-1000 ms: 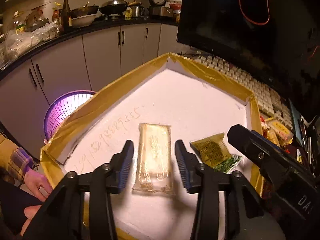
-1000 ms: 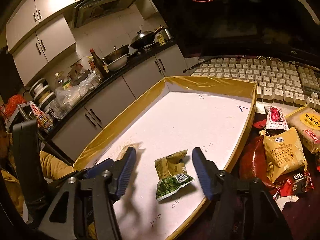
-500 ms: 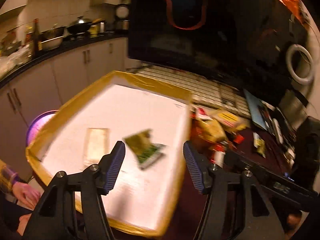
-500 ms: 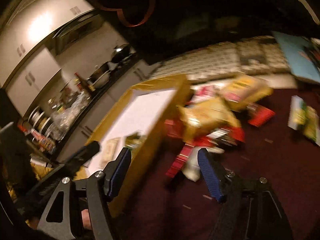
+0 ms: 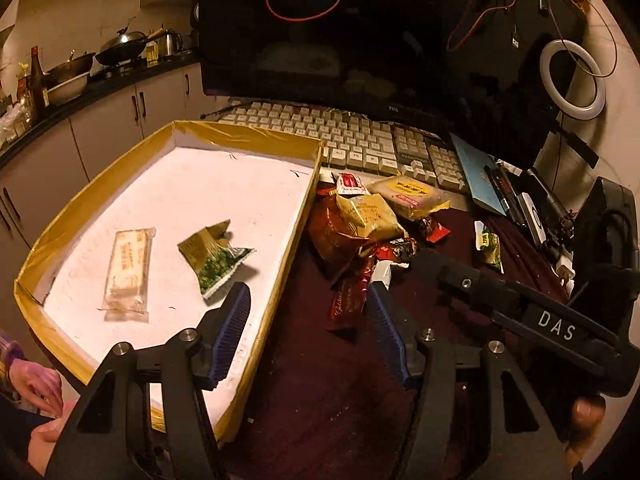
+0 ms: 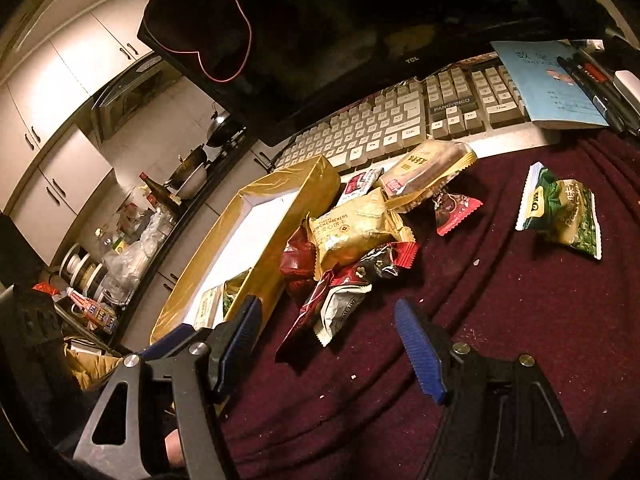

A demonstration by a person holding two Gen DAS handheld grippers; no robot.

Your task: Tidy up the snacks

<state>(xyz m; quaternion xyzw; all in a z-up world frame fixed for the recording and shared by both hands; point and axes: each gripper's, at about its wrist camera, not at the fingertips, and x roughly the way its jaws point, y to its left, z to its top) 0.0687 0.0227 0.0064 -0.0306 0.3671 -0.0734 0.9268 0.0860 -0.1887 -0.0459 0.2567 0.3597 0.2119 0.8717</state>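
Note:
A white tray with a gold-taped rim (image 5: 304,200) holds a pale wafer pack (image 5: 128,268) and a green pea packet (image 5: 212,256). Right of it, loose snacks are heaped on maroon cloth: a yellow cracker pack (image 5: 360,216), a yellow cake pack (image 5: 412,196) and a red-brown wrapper (image 5: 348,300). My left gripper (image 5: 307,296) hangs open over the tray's right rim, nothing between its fingers. My right gripper (image 6: 327,308) stands open just short of the heap, a white-and-silver pack (image 6: 340,312) lying below its fingertips. A second pea packet (image 6: 560,212) lies apart at the right.
A beige keyboard (image 5: 360,144) and a dark monitor (image 5: 360,40) stand behind the snacks. A blue notebook (image 6: 552,80) with pens lies at the back right, near a ring light (image 5: 572,80). A person's hand (image 5: 36,384) rests at the lower left. Maroon cloth (image 6: 520,320) stretches to the right.
Both grippers have swung right, from over the tray's inside to the tray's right rim and the snack heap. Their jaws stand wider. The wafer pack and pea packet stay in the tray.

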